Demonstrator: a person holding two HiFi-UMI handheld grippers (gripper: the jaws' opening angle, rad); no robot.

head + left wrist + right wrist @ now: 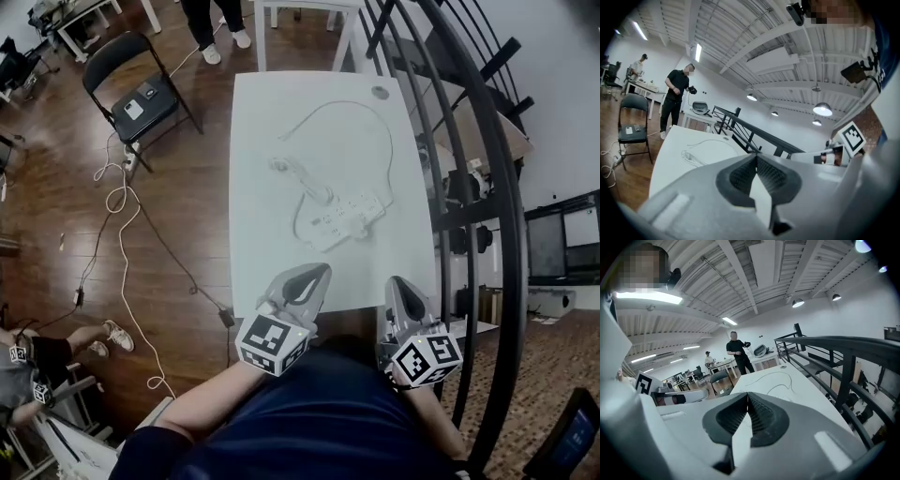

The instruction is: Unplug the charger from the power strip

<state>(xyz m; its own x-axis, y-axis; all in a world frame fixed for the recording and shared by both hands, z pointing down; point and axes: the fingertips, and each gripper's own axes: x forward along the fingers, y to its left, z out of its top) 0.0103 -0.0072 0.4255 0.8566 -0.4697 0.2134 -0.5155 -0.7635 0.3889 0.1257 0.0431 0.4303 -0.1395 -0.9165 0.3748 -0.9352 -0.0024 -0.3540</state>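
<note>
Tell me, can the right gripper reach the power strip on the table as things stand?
Probably yes: the right gripper is at the near edge of the table, jaws shut, and only bare tabletop lies between it and the power strip.

An open-plan lab or workshop is indicated by the beamed ceiling [754,268] with strip lights [647,297], a white worktable [281,187] ahead of the left gripper [317,277], a black railing [843,347] beside the right gripper [401,289], and a folding chair [114,58] and loose cables [120,220] on the wooden floor [187,206].

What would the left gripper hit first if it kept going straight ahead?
Probably the power strip on the white table; the left gripper aims at it across bare tabletop, though height is unclear.
</note>
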